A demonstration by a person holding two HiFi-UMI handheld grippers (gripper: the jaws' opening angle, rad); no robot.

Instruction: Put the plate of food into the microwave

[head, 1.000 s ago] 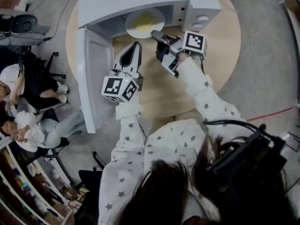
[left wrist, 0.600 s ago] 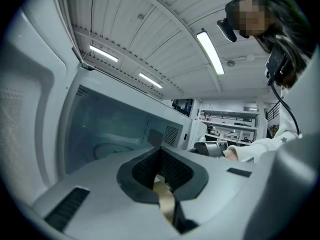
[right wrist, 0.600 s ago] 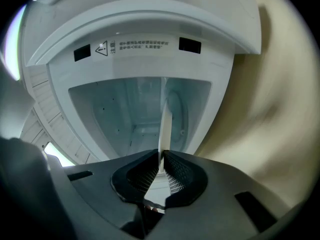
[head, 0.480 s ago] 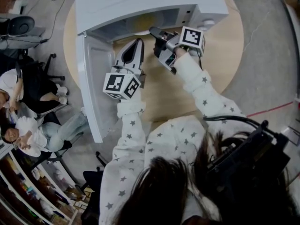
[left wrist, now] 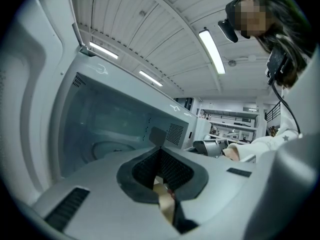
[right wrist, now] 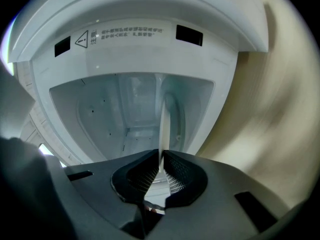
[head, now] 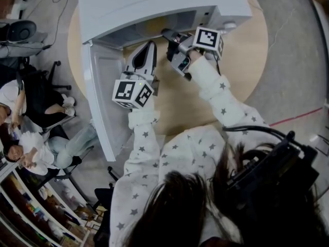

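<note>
The white microwave [head: 154,4] stands on a round wooden table [head: 231,71], its door [head: 103,96] swung open to the left. My right gripper [head: 167,35] reaches into the opening. In the right gripper view it [right wrist: 161,154] is shut on the rim of the white plate [right wrist: 163,129], seen edge-on inside the cavity [right wrist: 130,104]. The microwave's top hides the plate and its food in the head view. My left gripper [head: 147,46] hovers in front of the opening beside the door, jaws shut with nothing in them [left wrist: 159,146]. The glass turntable [left wrist: 107,149] lies inside.
The microwave's control panel with knobs [head: 229,24] is on the right of the opening. People sit on chairs [head: 31,102] left of the table, just beyond the open door. Bare tabletop lies to the right of my right arm.
The right gripper has carried the plate forward from in front of the opening into the cavity, so it is out of the head view now. The left gripper has barely moved.
</note>
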